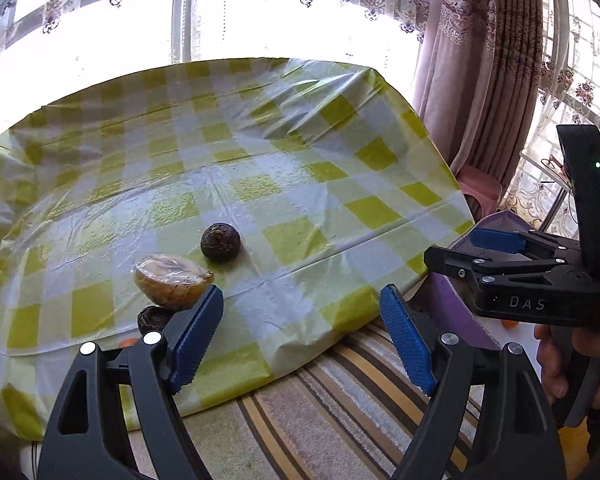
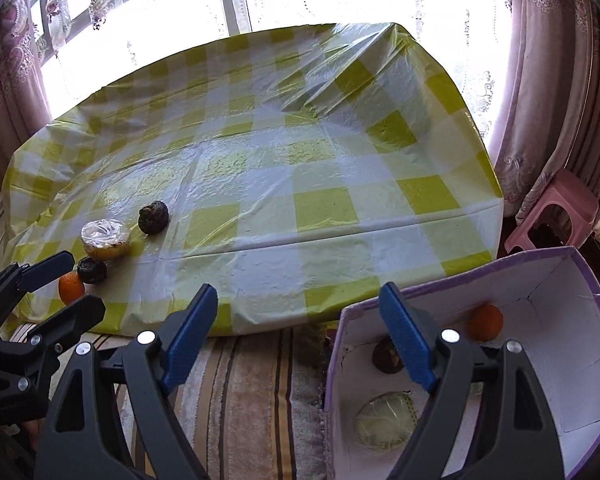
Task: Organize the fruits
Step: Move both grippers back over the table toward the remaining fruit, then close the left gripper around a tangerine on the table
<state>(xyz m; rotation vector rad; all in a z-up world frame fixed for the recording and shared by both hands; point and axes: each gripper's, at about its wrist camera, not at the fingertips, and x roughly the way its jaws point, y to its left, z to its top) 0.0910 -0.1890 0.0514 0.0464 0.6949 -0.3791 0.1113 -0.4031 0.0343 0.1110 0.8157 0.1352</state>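
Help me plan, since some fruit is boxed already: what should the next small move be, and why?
Probably bring the left hand-held gripper, open and empty, down onto the wrapped fruit just ahead of it. Four fruits remain on the checked tablecloth, while three already lie in the purple box.

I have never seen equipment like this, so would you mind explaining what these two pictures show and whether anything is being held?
A person holds a two-finger gripper in each hand; each carries a fisheye camera looking along its blue-padded fingers. One picture is from the left gripper, the other from the right gripper. Both are open and empty. On the checked tablecloth lie two dark fruits, a wrapped yellow fruit and an orange. The purple box beside the table already holds three fruits.
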